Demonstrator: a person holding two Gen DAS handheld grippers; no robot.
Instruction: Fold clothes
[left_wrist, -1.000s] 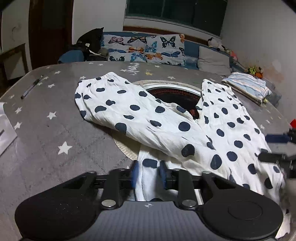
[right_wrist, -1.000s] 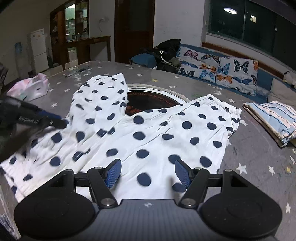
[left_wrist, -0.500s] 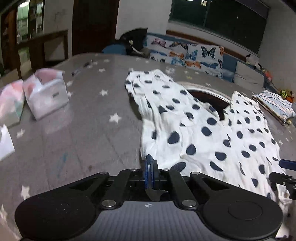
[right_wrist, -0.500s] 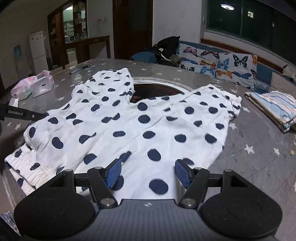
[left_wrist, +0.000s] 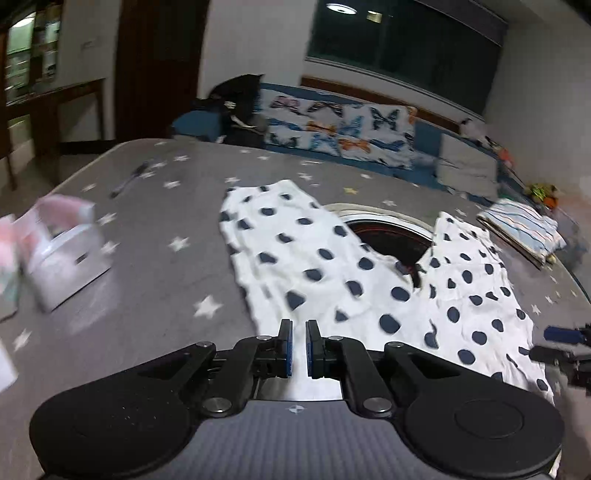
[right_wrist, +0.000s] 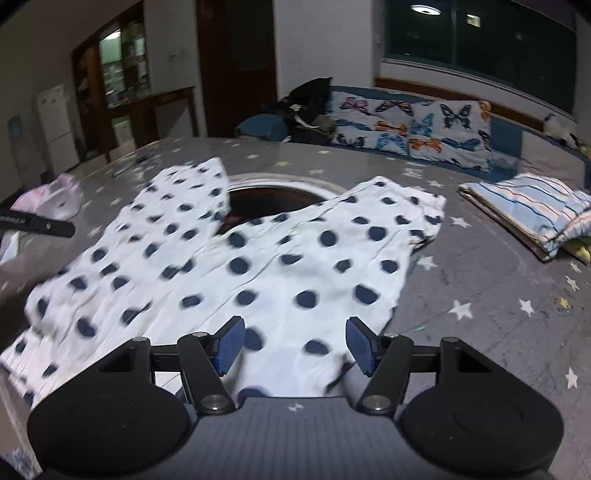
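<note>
White trousers with dark polka dots (left_wrist: 332, 273) lie spread on the grey star-print table (left_wrist: 147, 295), both legs pointing away over a round dark opening (left_wrist: 391, 236). They also show in the right wrist view (right_wrist: 258, 273). My left gripper (left_wrist: 298, 349) is at the waistband's left end, its jaws a narrow gap apart with nothing between them. My right gripper (right_wrist: 291, 345) is wide open over the waistband's right part, empty. The right gripper's fingertips (left_wrist: 561, 334) show at the right edge of the left wrist view.
A folded striped garment (right_wrist: 528, 206) lies at the table's right. A white and pink box (left_wrist: 62, 251) stands at the left, with a pen (left_wrist: 127, 181) beyond it. A butterfly-print sofa (left_wrist: 343, 129) with a black bag (left_wrist: 240, 96) is behind the table.
My left gripper was shut on the waistband and dragged it left, then opened slightly and let go. The trousers now lie flatter. My right gripper stayed open.
</note>
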